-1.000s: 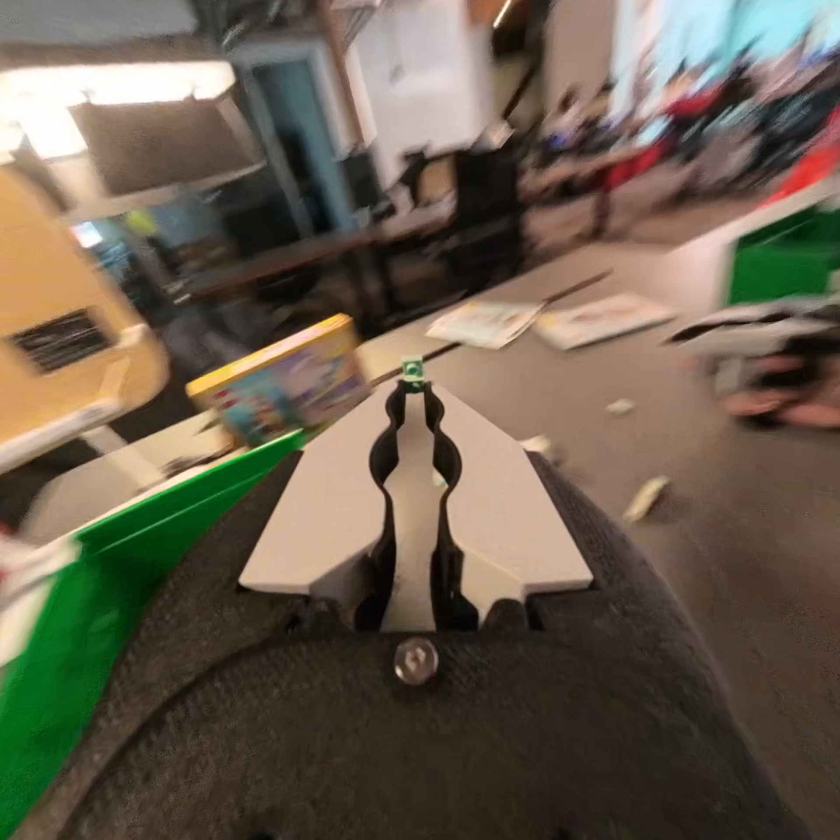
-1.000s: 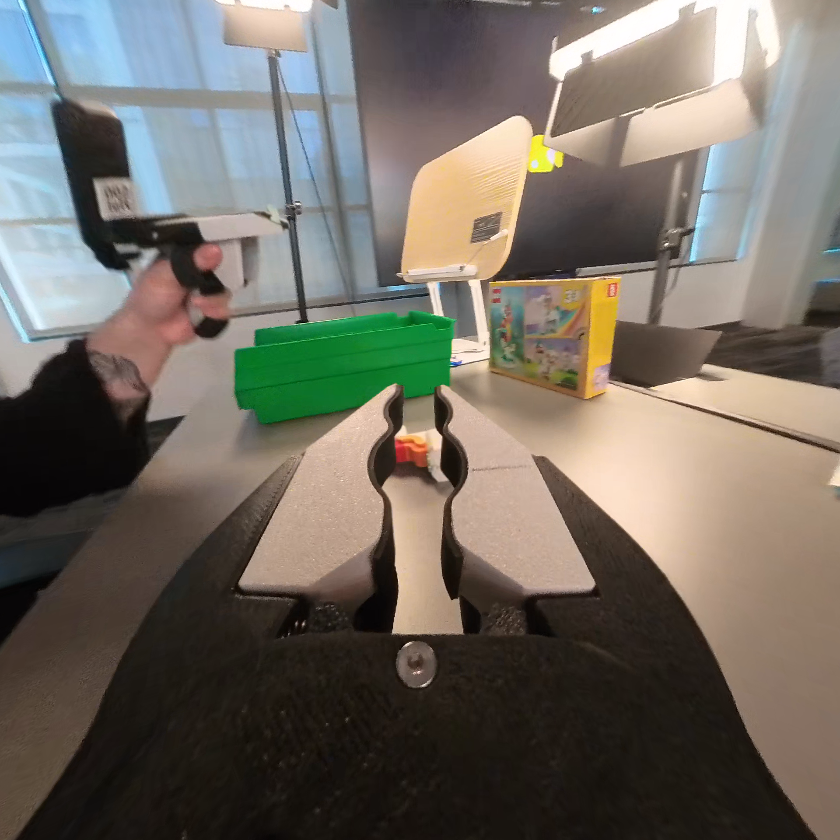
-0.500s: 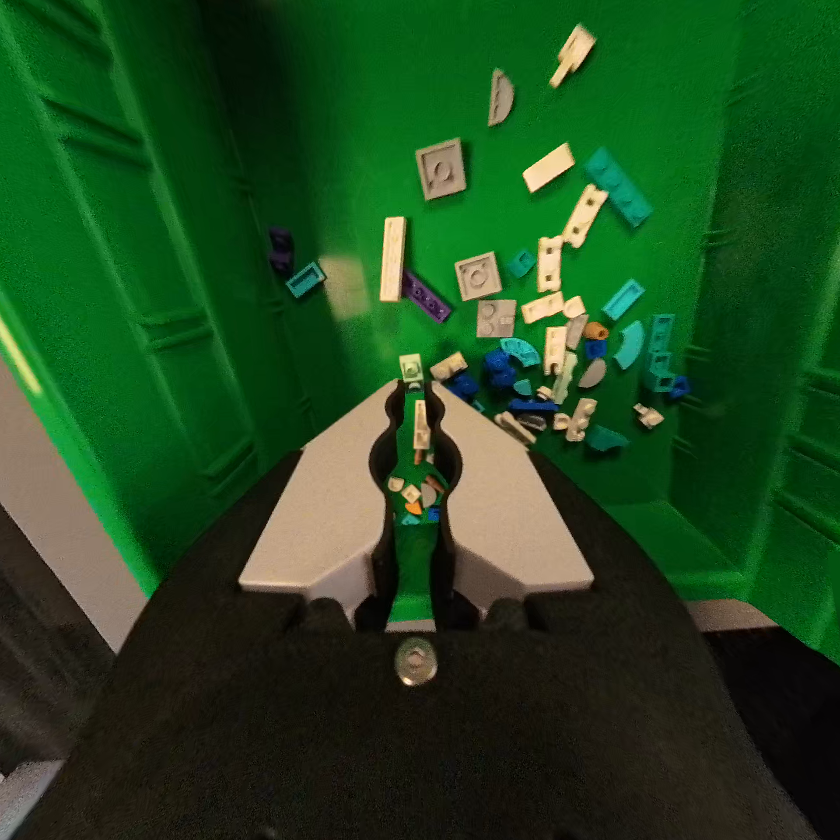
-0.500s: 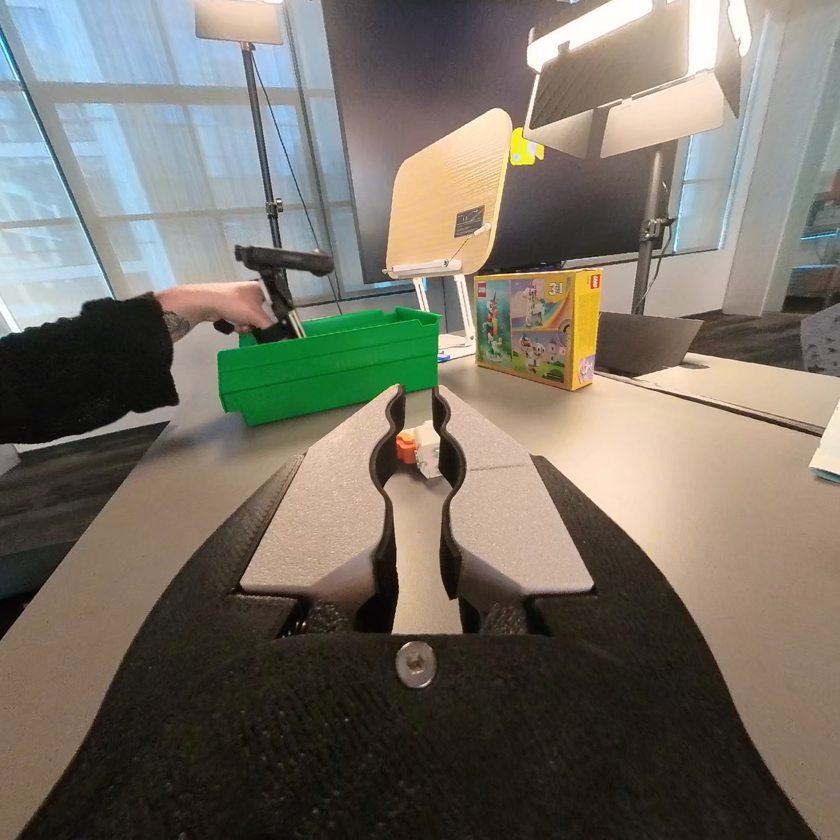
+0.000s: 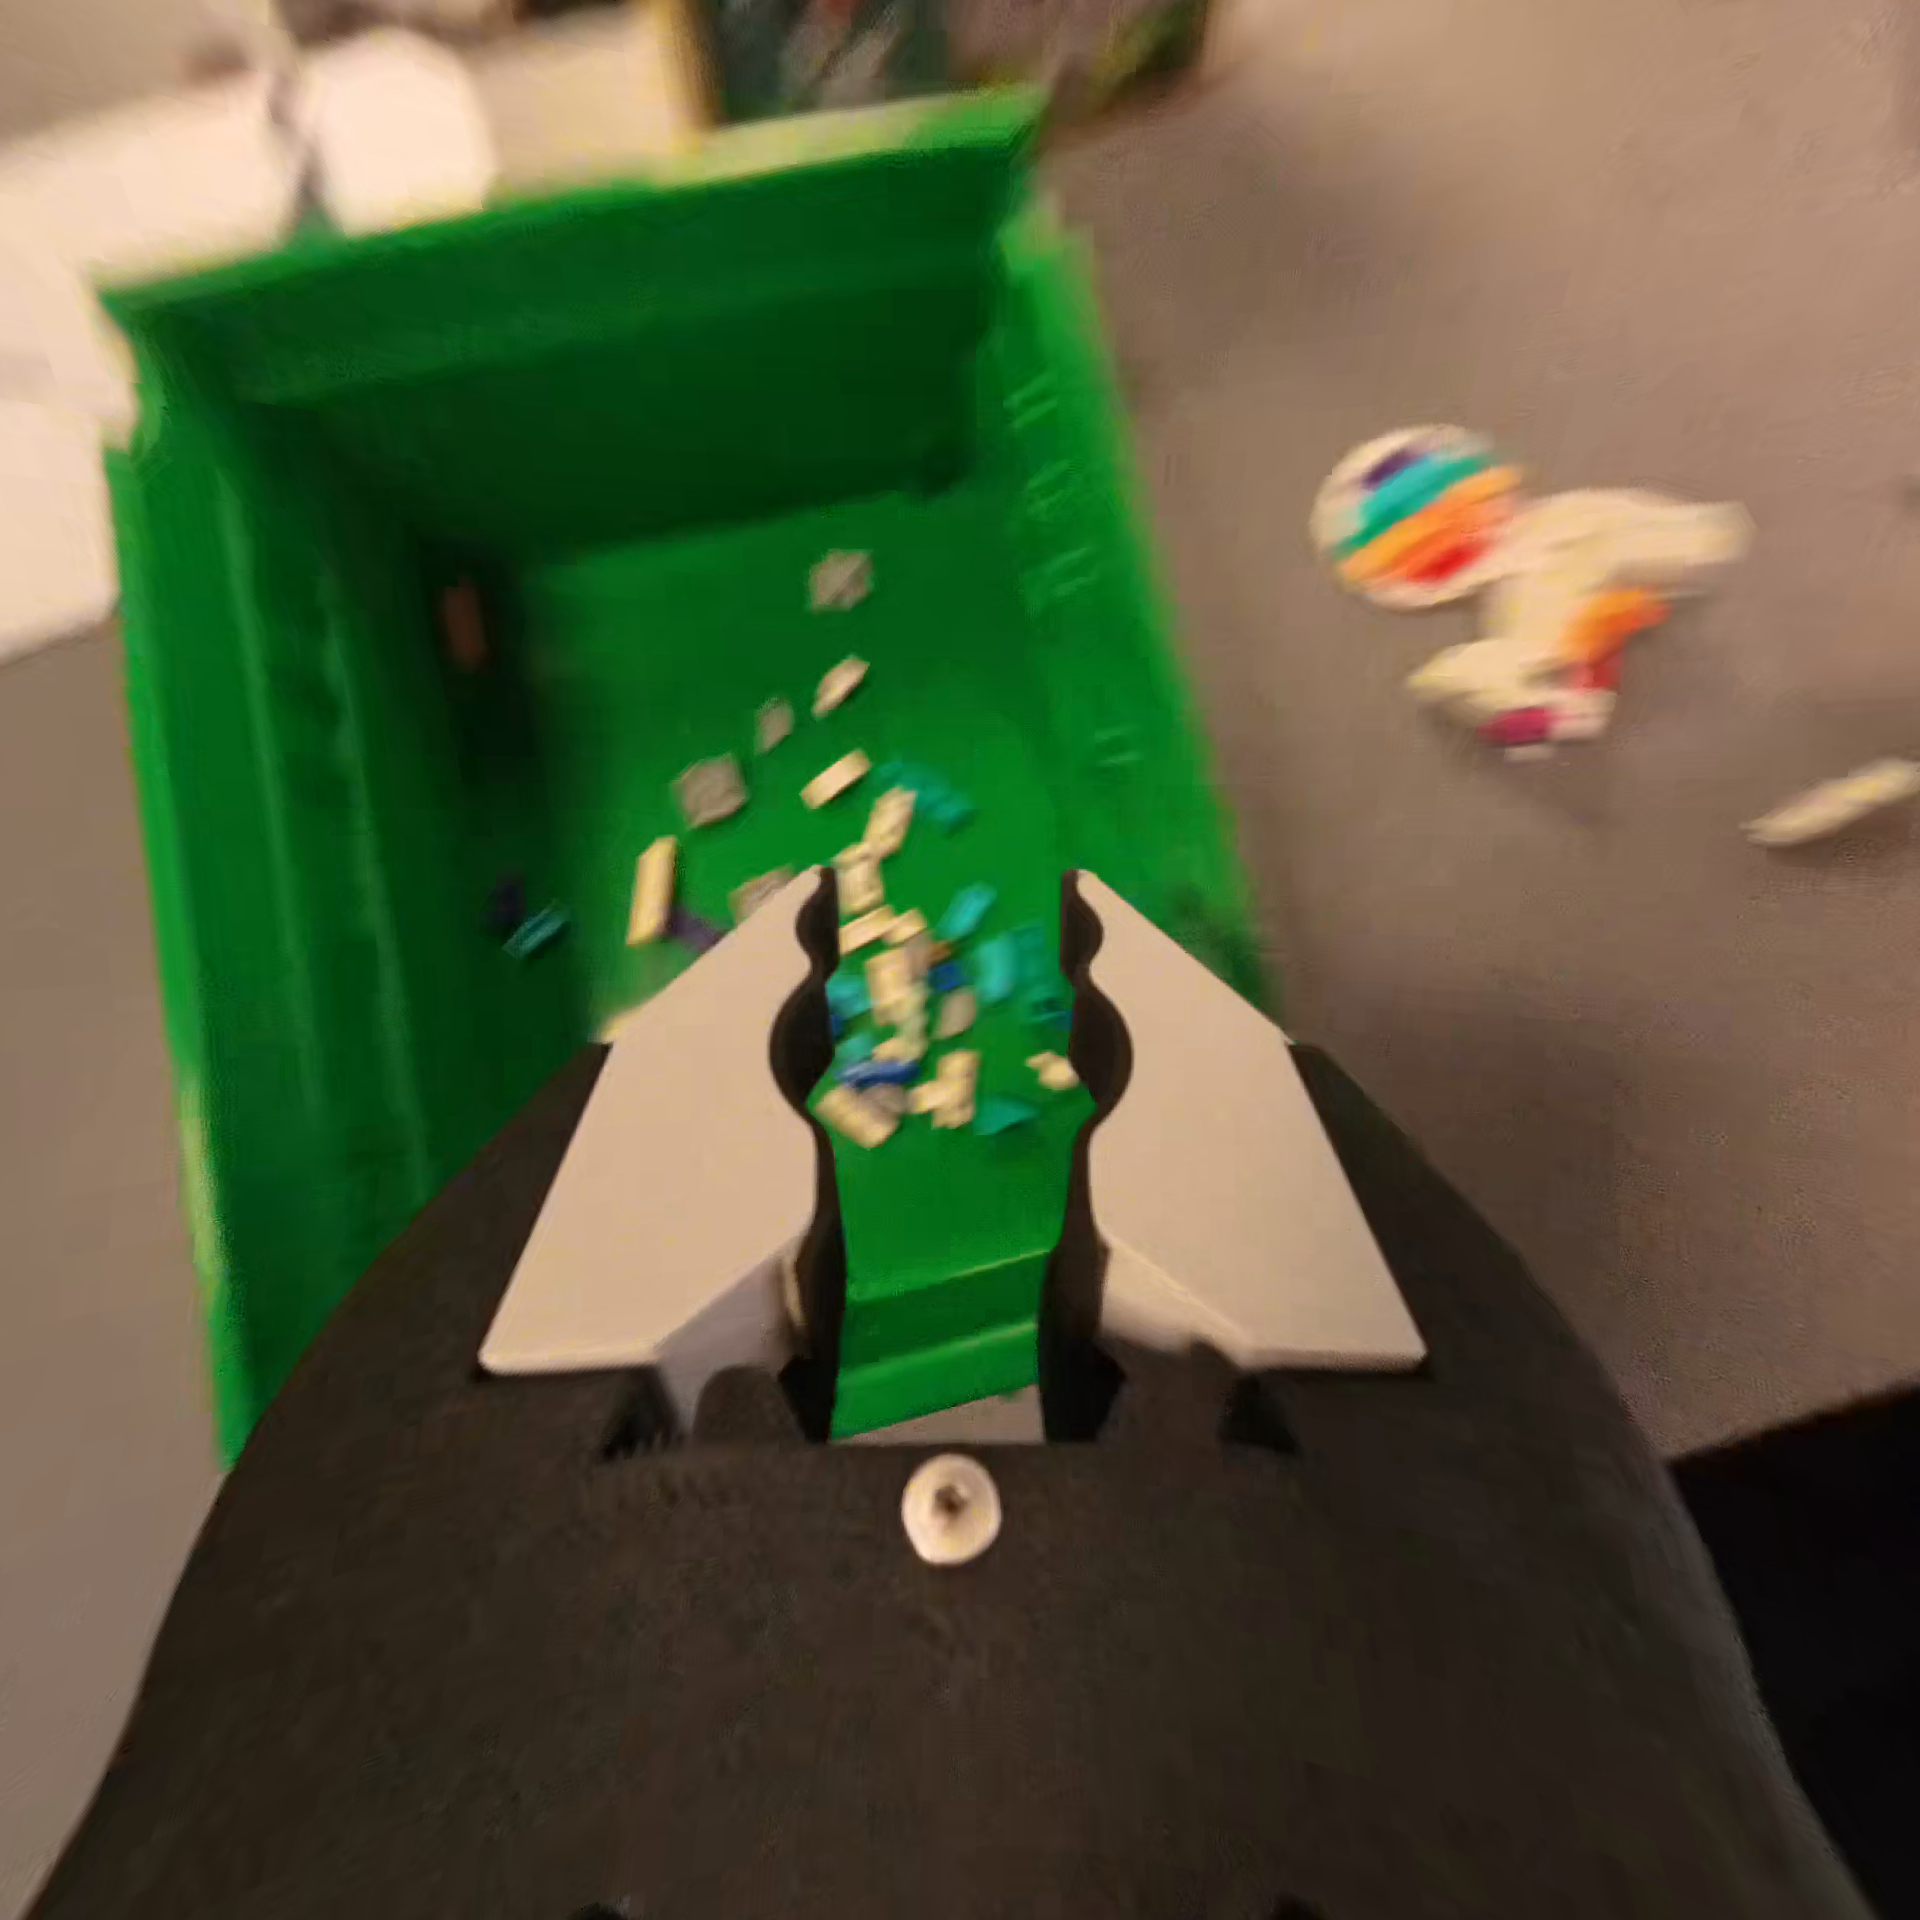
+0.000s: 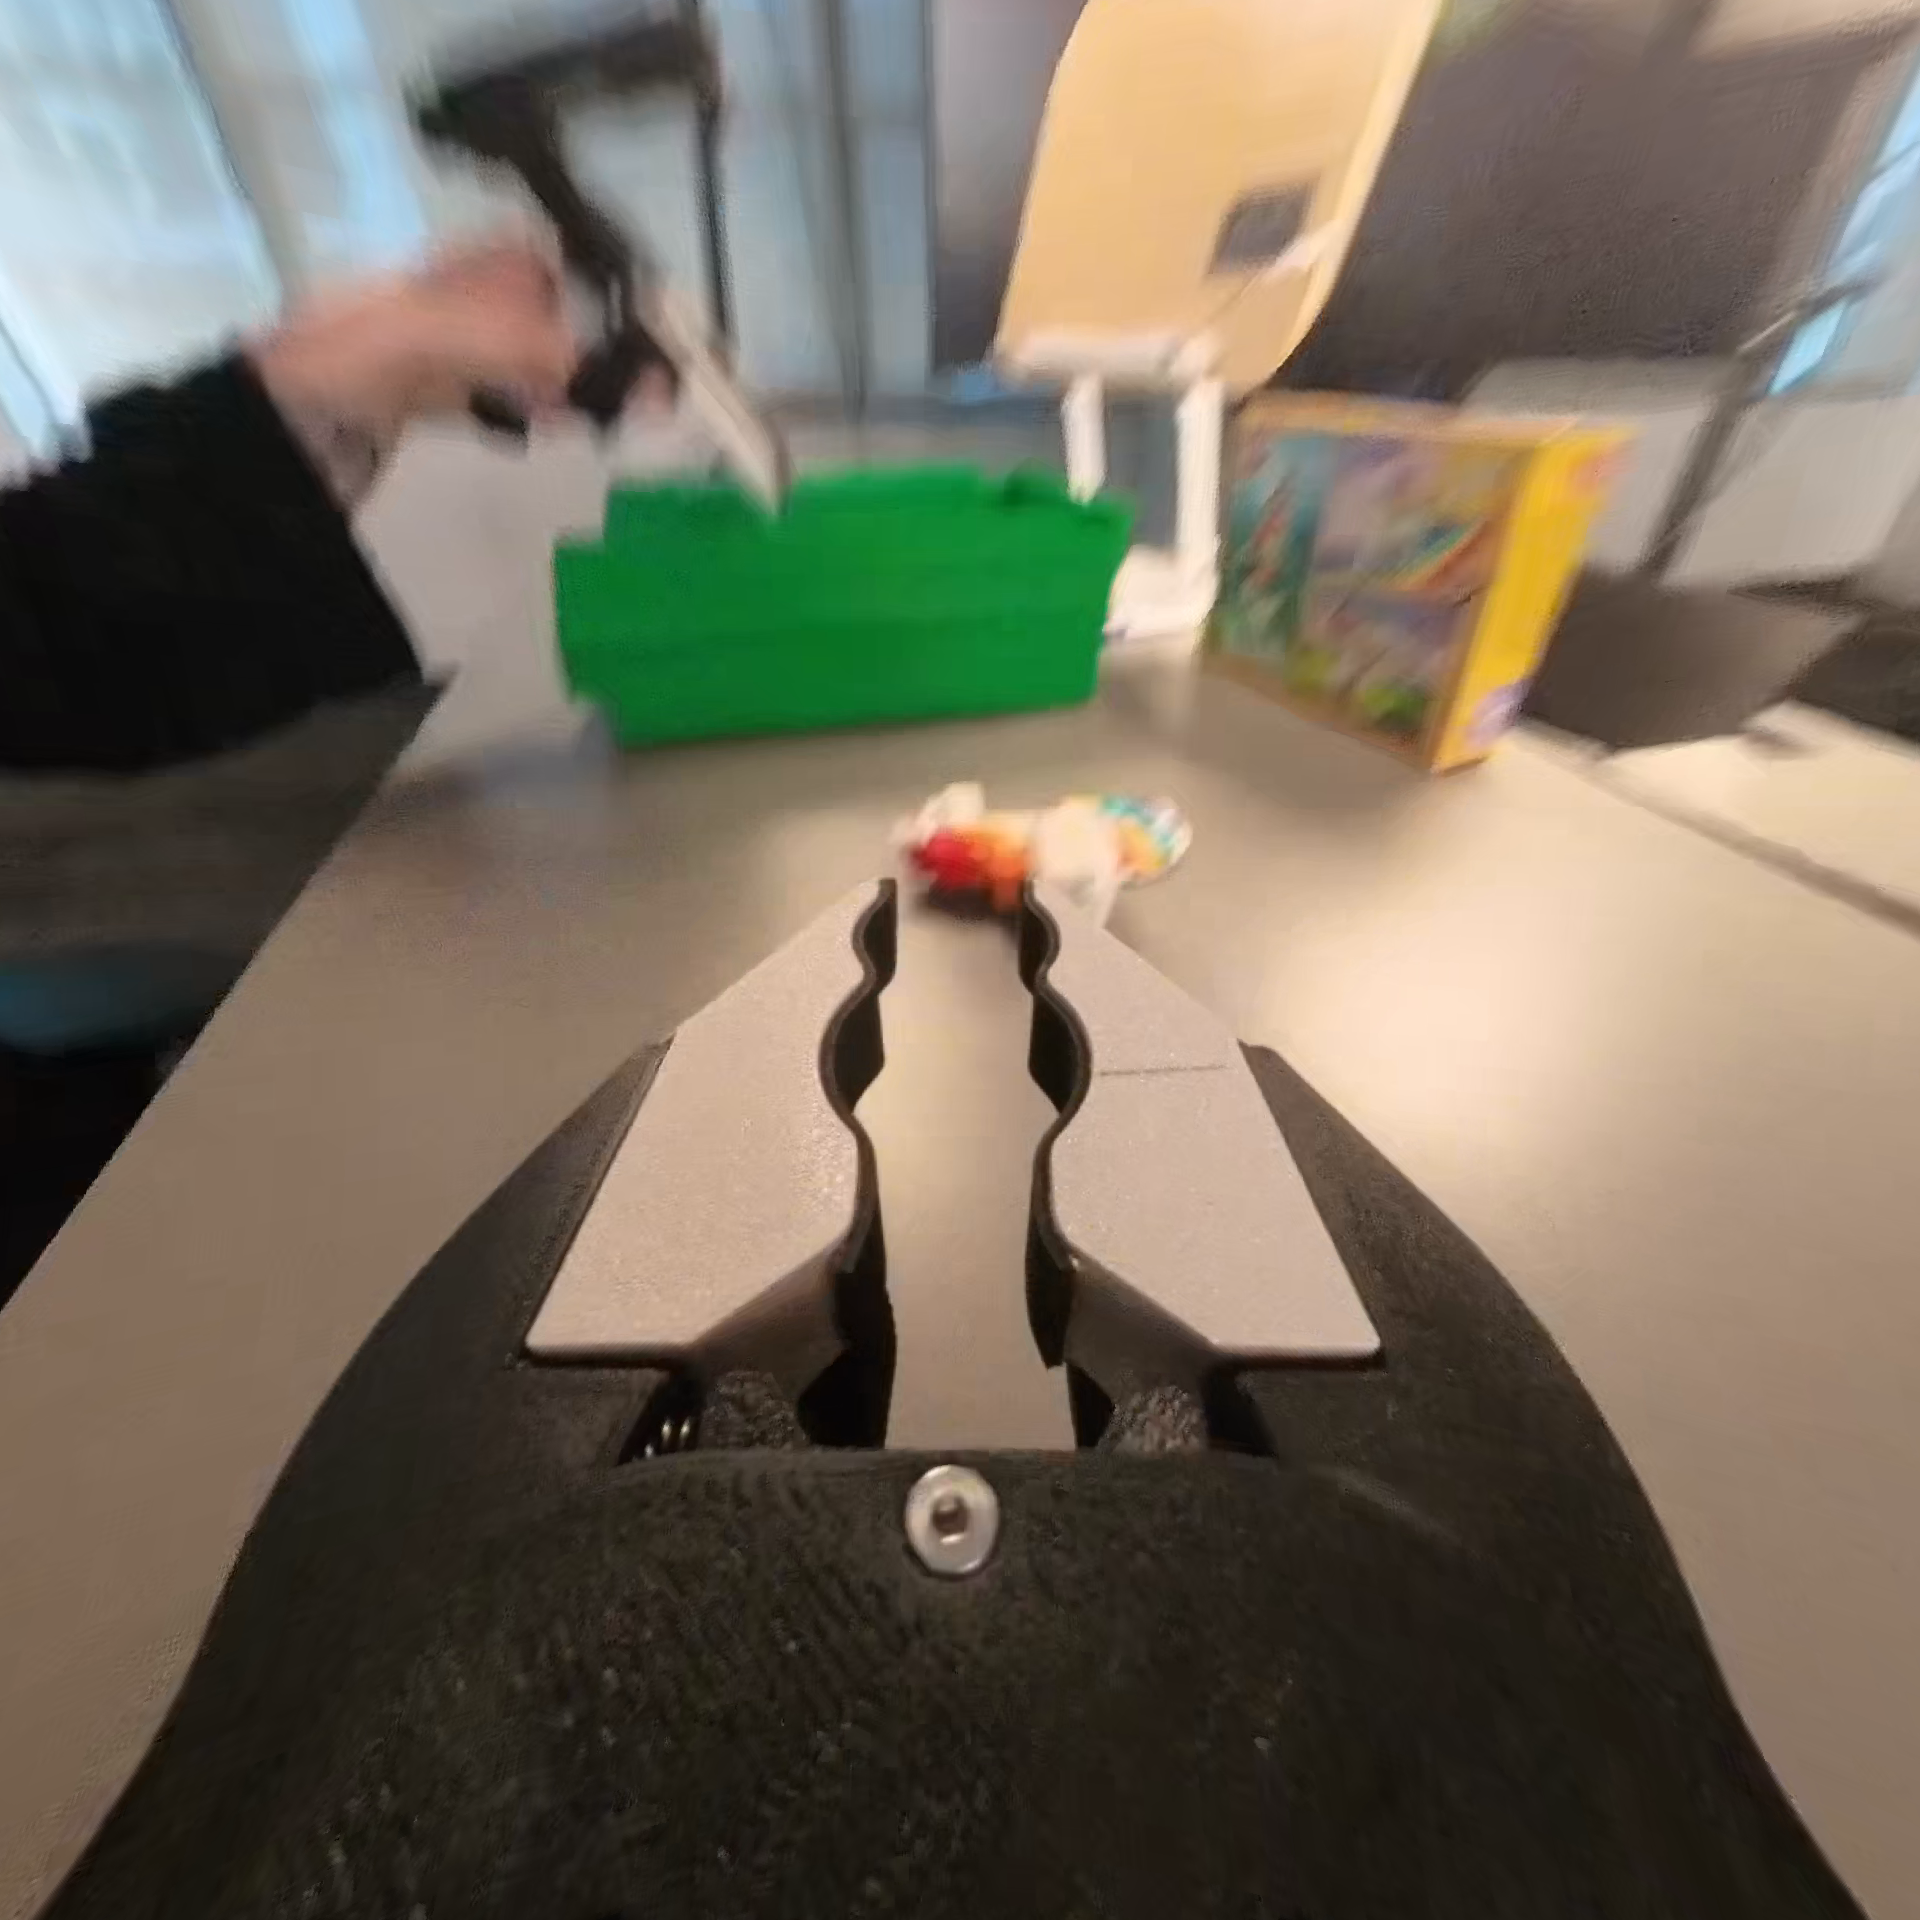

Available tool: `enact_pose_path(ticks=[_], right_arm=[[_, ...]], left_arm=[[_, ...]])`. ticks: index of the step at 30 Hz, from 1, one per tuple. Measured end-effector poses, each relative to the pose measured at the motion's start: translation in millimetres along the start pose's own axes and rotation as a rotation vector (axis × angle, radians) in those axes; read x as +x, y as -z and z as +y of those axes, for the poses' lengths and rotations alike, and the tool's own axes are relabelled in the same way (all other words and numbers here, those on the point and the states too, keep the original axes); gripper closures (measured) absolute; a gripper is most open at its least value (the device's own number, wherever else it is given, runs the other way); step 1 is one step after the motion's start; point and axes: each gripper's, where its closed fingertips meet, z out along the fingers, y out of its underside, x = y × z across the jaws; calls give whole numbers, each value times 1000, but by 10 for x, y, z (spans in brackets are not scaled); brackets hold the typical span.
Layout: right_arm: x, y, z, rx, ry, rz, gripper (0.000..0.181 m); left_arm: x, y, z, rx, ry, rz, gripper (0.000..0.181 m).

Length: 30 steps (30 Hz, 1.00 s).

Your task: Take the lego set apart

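the left gripper (image 5: 951, 883) hangs above the green bin (image 5: 312, 831), tilted down into it. its fingers are spread wide and nothing is between them. on the floor of the bin lie many small loose pieces (image 5: 894, 966), white, grey, teal and blue, most of them gathered toward the near right part; the picture is blurred, so single pieces are hard to tell. the bin stands on the grey table (image 5: 1558, 1091), near its left edge.

the lego set (image 5: 1507, 592) lies on the table to the right of the bin, apart from it: a white figure with a round, rainbow-striped part and orange and red parts. a small pale piece (image 5: 1834, 816) lies just beside it, nearer the right edge.

the right gripper (image 6: 956, 899) is low over the table and points at the set (image 6: 1039, 847), which lies just beyond its tips, not touching them. its fingers are parted and hold nothing. farther back, the bin (image 6: 831, 623) stands with a yellow box (image 6: 1403, 592) to its right. a hand (image 6: 416, 343) with a black sleeve holds the left gripper above the bin's rim.
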Motion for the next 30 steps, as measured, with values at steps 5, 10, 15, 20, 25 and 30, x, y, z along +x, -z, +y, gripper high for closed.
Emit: enact_pose_path(ticks=[5, 10, 15, 20, 25, 30], right_arm=[[-285, -224, 326, -250, -12, -146, 141], [-321, -455, 613, -457, 43, -163, 145], [-314, -481, 756, -550, 93, -143, 150], [-287, -451, 761, -550, 119, -123, 176], [-235, -412, 738, -522, 350, -34, 175], [-208, -409, 681, -534, 586, 39, 175]], left_arm=[[1470, 363, -128, 271, -301, 366, 142], [2400, 92, 150, 230, -505, 666, 146], [2781, -367, 283, 156, -631, 773, 147], [2952, -772, 282, 112, -787, 740, 158], [2983, -1100, 276, 104, -997, 590, 160], [3025, -1175, 258, 156, -1156, 476, 168]])
